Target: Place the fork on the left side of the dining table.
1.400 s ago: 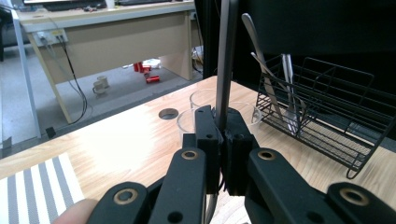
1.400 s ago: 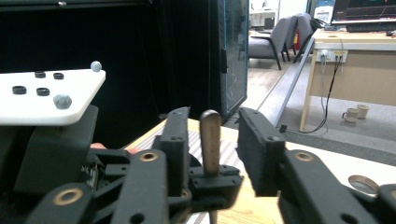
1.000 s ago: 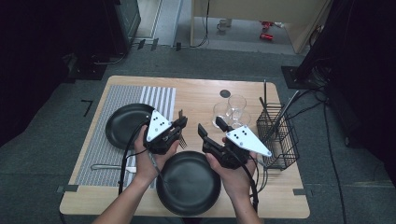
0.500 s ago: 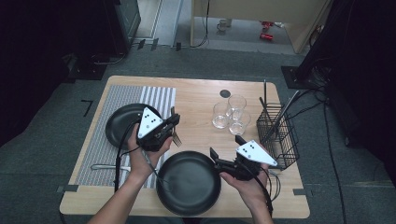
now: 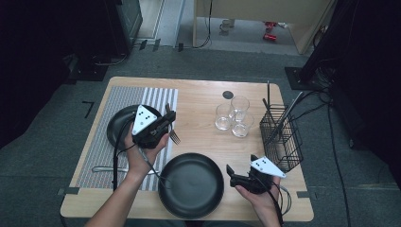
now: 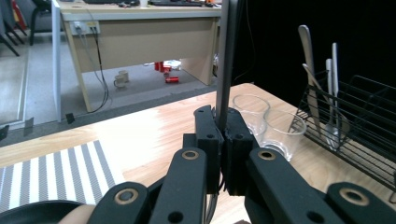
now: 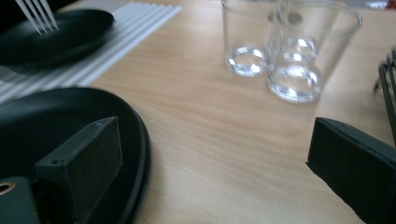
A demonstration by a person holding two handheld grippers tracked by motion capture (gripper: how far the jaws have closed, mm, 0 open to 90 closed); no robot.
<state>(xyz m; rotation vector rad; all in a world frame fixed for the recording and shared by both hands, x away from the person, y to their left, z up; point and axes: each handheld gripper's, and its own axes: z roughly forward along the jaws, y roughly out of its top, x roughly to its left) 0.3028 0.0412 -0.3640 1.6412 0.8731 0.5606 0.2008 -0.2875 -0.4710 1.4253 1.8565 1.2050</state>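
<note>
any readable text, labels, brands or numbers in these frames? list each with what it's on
None readable.
Grey plate on the left gripper: black dots, no letters or digits.
Grey plate on the right gripper: black dots, no letters or digits.
Red cans on the floor behind the table: any print is too small and blurred to read.
Black plates, glasses, wire rack, striped mat: no markings visible.
</note>
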